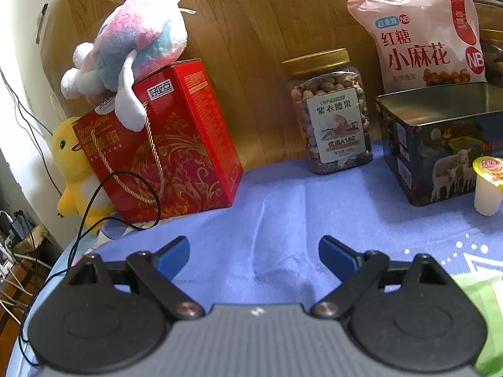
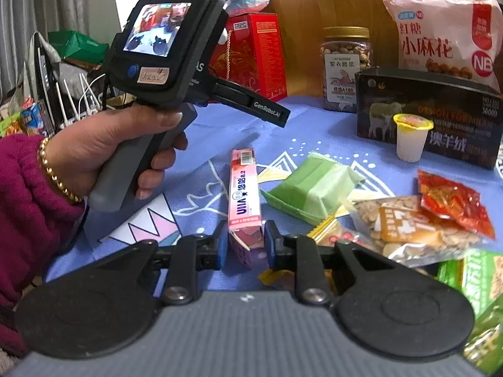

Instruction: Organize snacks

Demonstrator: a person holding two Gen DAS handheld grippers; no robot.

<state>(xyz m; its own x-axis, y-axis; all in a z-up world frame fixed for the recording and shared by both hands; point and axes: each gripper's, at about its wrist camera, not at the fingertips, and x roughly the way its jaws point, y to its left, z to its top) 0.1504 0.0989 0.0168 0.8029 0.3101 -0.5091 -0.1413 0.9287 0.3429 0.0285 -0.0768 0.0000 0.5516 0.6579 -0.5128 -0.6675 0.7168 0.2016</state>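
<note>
1. Right now, the snacks are mostly not put away. Lots of little packs lie loose on the counter [image 2: 314, 119] in the lower right of the right wrist view: a green pack [image 2: 311, 188], a bag of seeds [image 2: 405, 223] and a red pack [image 2: 452, 201].
2. The dark tin box [image 1: 440, 147] at the right of the left wrist view is open on top. From here it looks empty, but I cannot see all the way in. I think the snacks should go in there.
3. A jelly cup [image 2: 410, 138] stands just in front of the tin.
4. The right gripper [image 2: 243, 249] is low, near the counter. Its fingers are clamped on the near end of the pink candy box [image 2: 245, 194], one on each side. The far end of the box points up the frame.
5. The left gripper [image 1: 253, 257] hovers over a bare bit of blue cloth. Its fingers are wide apart and hold nothing.
6. In the right wrist view, a hand [image 2: 103, 154] in a dark pink sleeve holds the left gripper by its handle, up off the counter.
</note>
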